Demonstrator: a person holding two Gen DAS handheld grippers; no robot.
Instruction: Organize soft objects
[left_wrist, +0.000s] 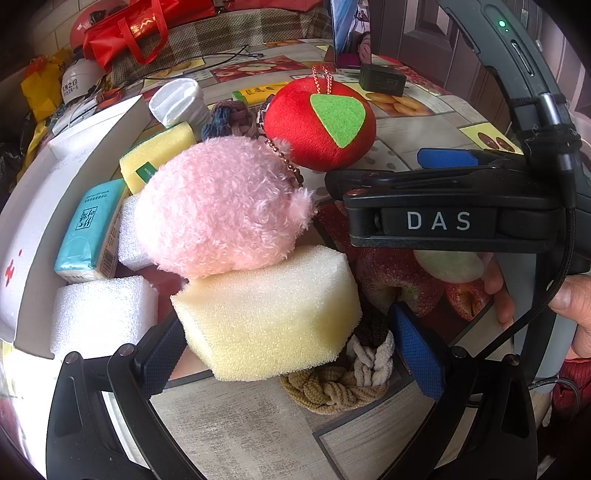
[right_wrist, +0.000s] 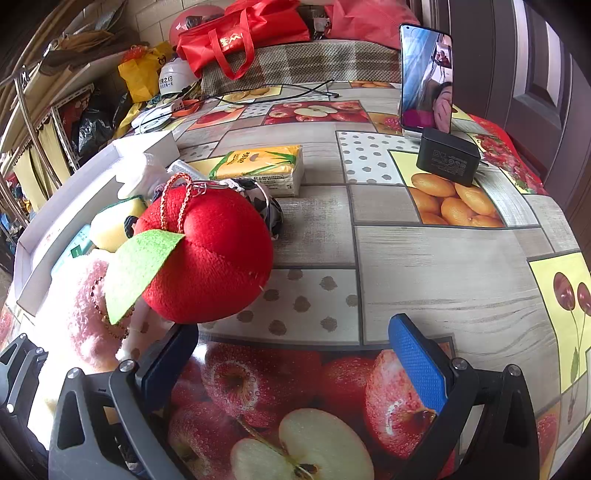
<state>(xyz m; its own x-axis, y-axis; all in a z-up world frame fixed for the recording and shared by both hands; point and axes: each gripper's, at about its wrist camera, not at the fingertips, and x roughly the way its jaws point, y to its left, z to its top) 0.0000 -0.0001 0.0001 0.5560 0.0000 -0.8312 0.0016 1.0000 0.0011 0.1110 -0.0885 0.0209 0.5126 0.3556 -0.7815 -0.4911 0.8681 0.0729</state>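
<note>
Yellow foam sponge block (left_wrist: 269, 317) sits between the fingers of our left gripper (left_wrist: 295, 354), nearer the left finger, which touches or nearly touches it; the right blue pad (left_wrist: 417, 354) stands clear, so we log this gripper as spread and not clamped. Just ahead, a pink plush (left_wrist: 221, 206) rests against the block's top edge. Beyond it and to the right lies the red plush apple (left_wrist: 321, 122). A braided hair tie (left_wrist: 340, 384) lies under the block's right corner. Left of the gripper, the white tray (left_wrist: 33, 206) holds a white foam piece (left_wrist: 103, 314) and a blue tissue pack (left_wrist: 92, 229). Our right gripper (right_wrist: 295, 365) hangs spread over the patterned tablecloth (right_wrist: 443, 258), gripping nothing, with the apple just ahead-left of its left finger.
</note>
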